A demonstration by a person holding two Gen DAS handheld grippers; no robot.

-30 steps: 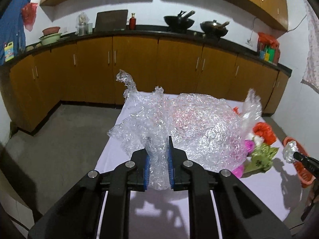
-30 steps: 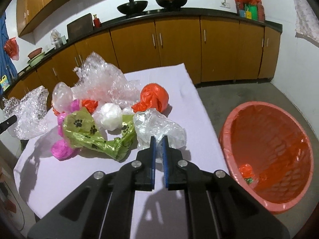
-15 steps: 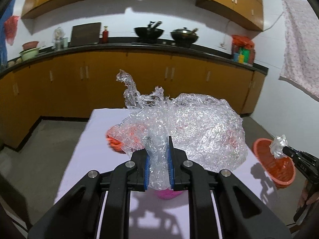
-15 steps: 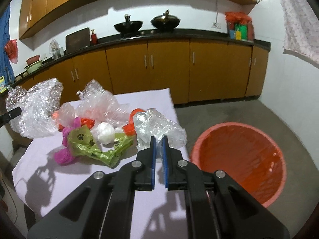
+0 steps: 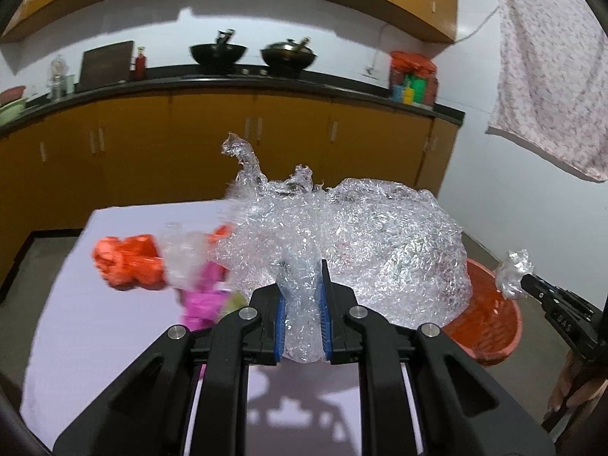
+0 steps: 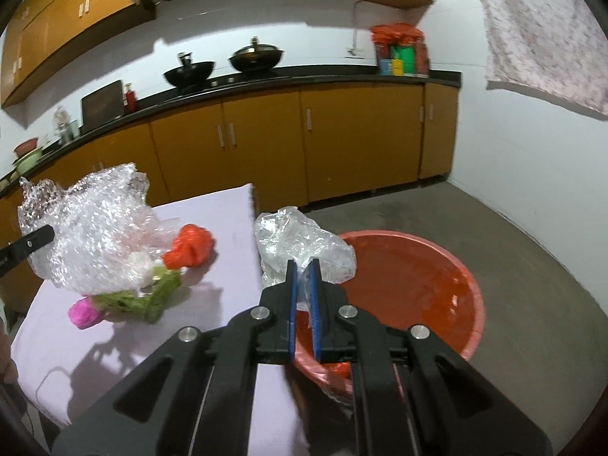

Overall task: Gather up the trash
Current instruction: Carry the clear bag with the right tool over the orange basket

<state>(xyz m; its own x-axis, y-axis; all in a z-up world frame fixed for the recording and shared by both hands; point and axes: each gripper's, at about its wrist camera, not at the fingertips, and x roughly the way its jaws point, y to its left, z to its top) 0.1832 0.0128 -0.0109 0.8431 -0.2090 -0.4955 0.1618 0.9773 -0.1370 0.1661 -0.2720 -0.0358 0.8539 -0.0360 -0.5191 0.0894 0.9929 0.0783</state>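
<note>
Left gripper (image 5: pixel 303 296) clenched on large crumpled clear bubble-wrap sheet (image 5: pixel 364 250), right gripper (image 6: pixel 303 269) clenched on small clear plastic bag (image 6: pixel 304 243), both raised for dropping into round orange plastic basin (image 6: pixel 414 285).

Crinkly glossy plastic wrap (image 5: pixel 380 250); matt tablecloth (image 5: pixel 95 334)

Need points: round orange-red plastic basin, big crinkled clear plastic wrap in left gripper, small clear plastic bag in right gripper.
round orange-red plastic basin (image 6: pixel 469 281), right wrist view, on its far right rim.
big crinkled clear plastic wrap (image 5: pixel 383 250), left wrist view, middle of the bulging bulk.
small clear plastic bag (image 6: pixel 300 243), right wrist view, centre of the crumpled part above the fingers.
</note>
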